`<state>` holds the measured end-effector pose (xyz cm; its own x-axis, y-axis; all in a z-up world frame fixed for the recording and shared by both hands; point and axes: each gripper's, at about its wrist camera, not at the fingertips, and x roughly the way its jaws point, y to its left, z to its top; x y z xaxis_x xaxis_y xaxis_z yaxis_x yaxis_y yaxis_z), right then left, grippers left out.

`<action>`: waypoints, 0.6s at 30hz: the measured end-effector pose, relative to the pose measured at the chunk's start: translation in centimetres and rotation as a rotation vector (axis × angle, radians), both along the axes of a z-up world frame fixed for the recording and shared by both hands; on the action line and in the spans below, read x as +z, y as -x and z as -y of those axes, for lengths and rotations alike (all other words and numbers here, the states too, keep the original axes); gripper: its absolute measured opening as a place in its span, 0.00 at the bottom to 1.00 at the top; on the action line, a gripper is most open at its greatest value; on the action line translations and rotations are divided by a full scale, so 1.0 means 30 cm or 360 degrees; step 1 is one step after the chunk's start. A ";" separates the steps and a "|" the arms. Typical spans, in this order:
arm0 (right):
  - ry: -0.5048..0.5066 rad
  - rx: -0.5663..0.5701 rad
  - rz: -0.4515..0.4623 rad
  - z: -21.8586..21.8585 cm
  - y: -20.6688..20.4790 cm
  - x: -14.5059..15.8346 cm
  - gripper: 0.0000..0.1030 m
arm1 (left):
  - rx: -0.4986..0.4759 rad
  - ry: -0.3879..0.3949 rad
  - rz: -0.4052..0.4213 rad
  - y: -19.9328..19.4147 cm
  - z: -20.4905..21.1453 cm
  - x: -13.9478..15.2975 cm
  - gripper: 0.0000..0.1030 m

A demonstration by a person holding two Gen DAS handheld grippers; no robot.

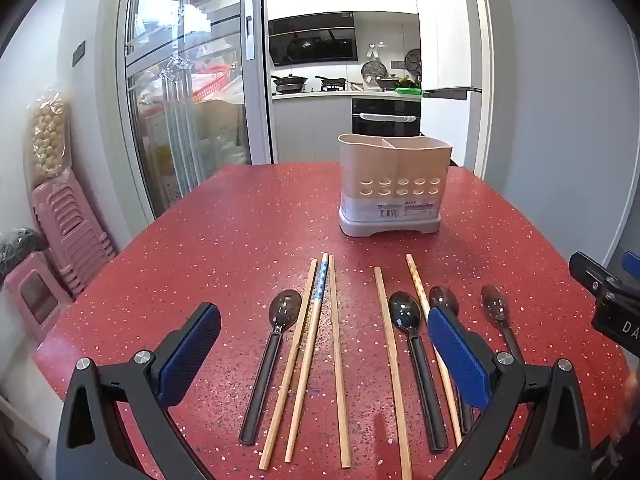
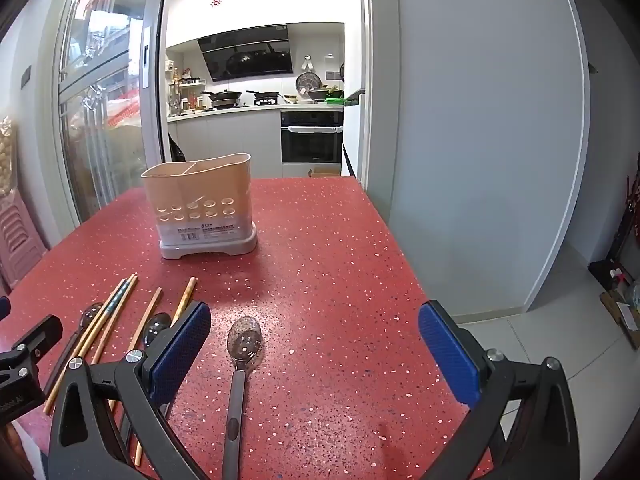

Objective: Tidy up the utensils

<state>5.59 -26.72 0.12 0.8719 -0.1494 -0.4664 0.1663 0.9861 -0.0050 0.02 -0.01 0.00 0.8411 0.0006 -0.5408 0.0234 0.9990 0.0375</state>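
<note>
Spoon handle [image 1: 464,412] behind left tool's right finger [image 1: 460,356]; holder label [image 1: 390,210] print unreadable.

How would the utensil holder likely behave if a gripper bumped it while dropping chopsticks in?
The utensil holder looks like thin plastic and seems empty, so probably light and easy to shove. It is tall on a small footed base, so a high knock might tip it. The red table looks smooth, so it may slide.

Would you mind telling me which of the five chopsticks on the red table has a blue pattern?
It is the blue-patterned wooden chopstick, middle of the left group of three; its far end carries blue and white decoration, while the other four are plain or brown-speckled wood.
</note>
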 end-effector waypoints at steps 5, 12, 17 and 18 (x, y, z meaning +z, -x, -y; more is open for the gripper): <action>0.0037 -0.0002 0.0021 -0.017 0.015 -0.009 1.00 | 0.0015 0.0026 0.0029 0.001 -0.006 0.003 1.00; 0.0056 -0.0007 0.0043 -0.022 0.027 -0.004 1.00 | 0.0011 0.0030 0.0042 0.000 0.003 0.021 1.00; 0.0065 0.0000 0.0062 -0.027 0.028 -0.004 1.00 | 0.0005 0.0036 0.0071 0.010 -0.010 0.032 1.00; 0.0066 0.0002 0.0066 -0.027 0.031 -0.004 1.00 | 0.0003 0.0039 0.0073 0.010 -0.013 0.033 1.00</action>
